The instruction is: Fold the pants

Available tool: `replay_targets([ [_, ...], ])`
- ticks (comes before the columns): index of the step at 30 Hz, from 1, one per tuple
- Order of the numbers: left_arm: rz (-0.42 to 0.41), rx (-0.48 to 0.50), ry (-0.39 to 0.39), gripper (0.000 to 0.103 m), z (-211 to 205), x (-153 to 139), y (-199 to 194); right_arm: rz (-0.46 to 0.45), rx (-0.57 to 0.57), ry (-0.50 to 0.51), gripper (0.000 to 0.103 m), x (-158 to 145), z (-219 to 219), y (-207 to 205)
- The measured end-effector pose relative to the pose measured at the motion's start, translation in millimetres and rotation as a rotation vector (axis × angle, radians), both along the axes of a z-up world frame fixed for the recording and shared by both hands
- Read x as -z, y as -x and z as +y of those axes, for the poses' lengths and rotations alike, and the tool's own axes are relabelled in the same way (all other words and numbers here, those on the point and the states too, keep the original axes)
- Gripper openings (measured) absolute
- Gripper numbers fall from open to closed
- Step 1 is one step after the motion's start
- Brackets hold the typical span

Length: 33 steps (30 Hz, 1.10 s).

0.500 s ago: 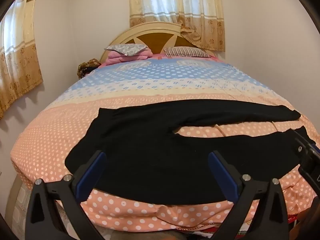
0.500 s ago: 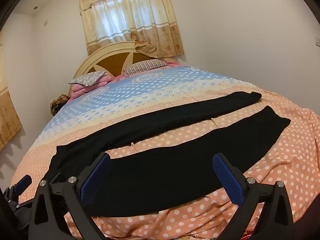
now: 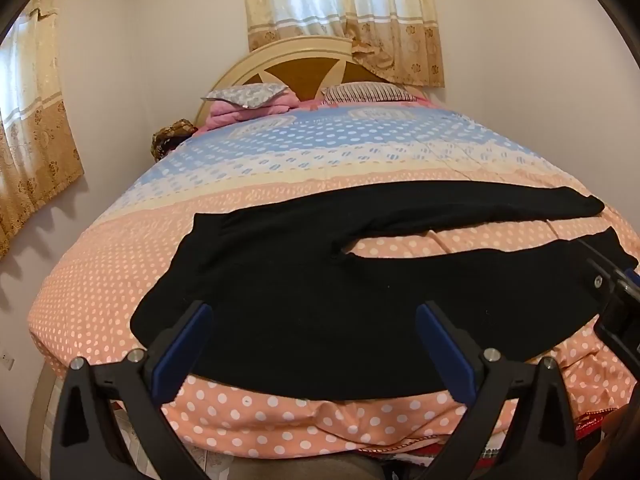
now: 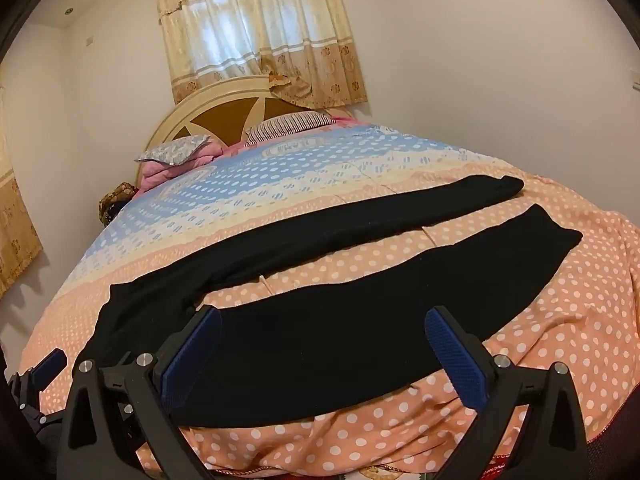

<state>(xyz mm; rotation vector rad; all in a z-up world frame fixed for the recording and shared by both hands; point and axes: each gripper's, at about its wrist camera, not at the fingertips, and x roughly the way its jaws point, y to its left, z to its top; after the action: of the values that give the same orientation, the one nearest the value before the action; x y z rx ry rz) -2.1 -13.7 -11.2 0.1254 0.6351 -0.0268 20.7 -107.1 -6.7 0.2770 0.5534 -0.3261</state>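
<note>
Black pants lie flat across the near part of the bed, waist to the left, both legs spread apart and pointing right. They also show in the right wrist view. My left gripper is open and empty, just above the near edge of the waist and seat part. My right gripper is open and empty, over the near edge of the nearer leg. The right gripper's body shows at the right edge of the left wrist view.
The bed has a polka-dot quilt, orange near me and blue further off. Pillows and a wooden headboard stand at the far end. Curtained windows are behind and to the left. Walls close in on both sides.
Both grippers have barely moved; the views are nearly the same. The pants lie as before.
</note>
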Motion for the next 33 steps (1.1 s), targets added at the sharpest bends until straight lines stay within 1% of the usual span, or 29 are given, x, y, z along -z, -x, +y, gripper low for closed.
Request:
replay_targets([
  [7,0.005,-0.005,-0.007,0.103,1.7,1.7,-1.6,0.008,0.002,-0.01,0.102,3.1,-1.9,-0.1],
  [33,0.024,-0.006,0.004,0.103,1.8,3.7,-2.5,0.023,-0.002,-0.024,0.102,8.8,-2.3,-2.0],
])
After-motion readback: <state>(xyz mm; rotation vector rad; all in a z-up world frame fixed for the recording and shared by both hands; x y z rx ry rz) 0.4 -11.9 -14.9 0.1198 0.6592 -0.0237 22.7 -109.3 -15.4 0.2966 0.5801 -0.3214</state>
